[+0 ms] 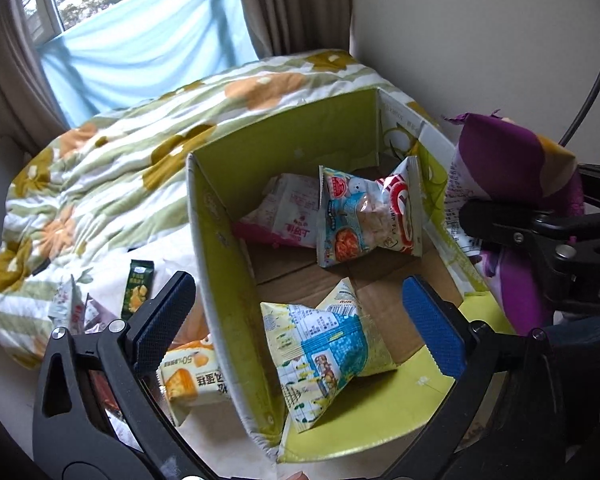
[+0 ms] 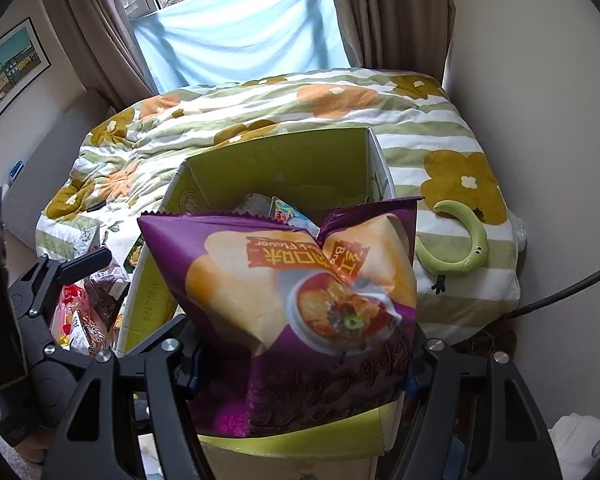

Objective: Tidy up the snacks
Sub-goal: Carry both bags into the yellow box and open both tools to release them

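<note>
Left wrist view looks down into the open cardboard box with green-lined walls [image 1: 284, 152], where three snack packets lie on its brown floor: a yellow and blue packet [image 1: 324, 356] nearest, a white, blue and red shrimp-flavour packet [image 1: 364, 216] farther in, and a pink and white one [image 1: 288, 212] at its left. The left gripper [image 1: 298, 320] stands spread wide and empty above the yellow packet, one blue pad [image 1: 164, 320] outside the box's left wall. Loose snacks on the bed left of the box show best here.

Right wrist view adds the bed's far right side, with a green curved toy [image 2: 460, 240] on the flowered quilt [image 2: 260, 108]. Its right gripper [image 2: 300, 376] pinches a large purple crisp bag [image 2: 300, 292] above the box's near edge; the bag hides most of the box's contents and both pads.
</note>
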Demonstrator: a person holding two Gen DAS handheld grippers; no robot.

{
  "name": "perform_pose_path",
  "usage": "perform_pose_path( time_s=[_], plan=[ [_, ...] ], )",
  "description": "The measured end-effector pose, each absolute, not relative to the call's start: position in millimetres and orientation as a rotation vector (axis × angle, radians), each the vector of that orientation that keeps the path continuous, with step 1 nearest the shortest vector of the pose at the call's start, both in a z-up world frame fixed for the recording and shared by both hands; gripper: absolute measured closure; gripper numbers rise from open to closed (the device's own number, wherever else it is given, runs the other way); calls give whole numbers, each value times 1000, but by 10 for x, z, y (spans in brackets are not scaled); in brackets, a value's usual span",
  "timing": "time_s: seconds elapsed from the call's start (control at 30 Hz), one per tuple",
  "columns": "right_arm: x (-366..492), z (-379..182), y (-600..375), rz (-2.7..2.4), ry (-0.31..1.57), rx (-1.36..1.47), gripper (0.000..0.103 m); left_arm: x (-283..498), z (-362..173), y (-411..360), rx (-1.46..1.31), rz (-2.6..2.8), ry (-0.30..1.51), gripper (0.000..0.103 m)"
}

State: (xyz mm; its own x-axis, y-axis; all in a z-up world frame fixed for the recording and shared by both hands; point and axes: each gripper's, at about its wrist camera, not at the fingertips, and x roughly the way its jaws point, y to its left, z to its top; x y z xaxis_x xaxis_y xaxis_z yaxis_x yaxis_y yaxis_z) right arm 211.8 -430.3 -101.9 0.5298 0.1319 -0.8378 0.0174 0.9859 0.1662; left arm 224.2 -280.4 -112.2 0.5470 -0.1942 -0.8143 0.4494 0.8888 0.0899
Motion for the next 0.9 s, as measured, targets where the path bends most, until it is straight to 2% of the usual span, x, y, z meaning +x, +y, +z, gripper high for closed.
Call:
perform_pose_path(
  time_s=[0.33,0.5,0.53,0.63,0.9],
  plan=[
    [2200,-909,-4080,111,977,127,36,2151,-965,-2614,310,-371,891,1],
    [2369,-1039,-4002,115,999,119,35,2136,-980,-2534,312,-364,904,1],
    [2390,-1070,-3997,112,1002,120,32,2130,-987,-2523,315,-365,905,1],
    [2418,-1174,-3988,101,1018,113,10,2106,-1003,-2503,323,-363,907,1],
    [2321,-1155,-3995,84,1004,105,9,2083,-990,-2521,322,-368,906,1]
  ],
)
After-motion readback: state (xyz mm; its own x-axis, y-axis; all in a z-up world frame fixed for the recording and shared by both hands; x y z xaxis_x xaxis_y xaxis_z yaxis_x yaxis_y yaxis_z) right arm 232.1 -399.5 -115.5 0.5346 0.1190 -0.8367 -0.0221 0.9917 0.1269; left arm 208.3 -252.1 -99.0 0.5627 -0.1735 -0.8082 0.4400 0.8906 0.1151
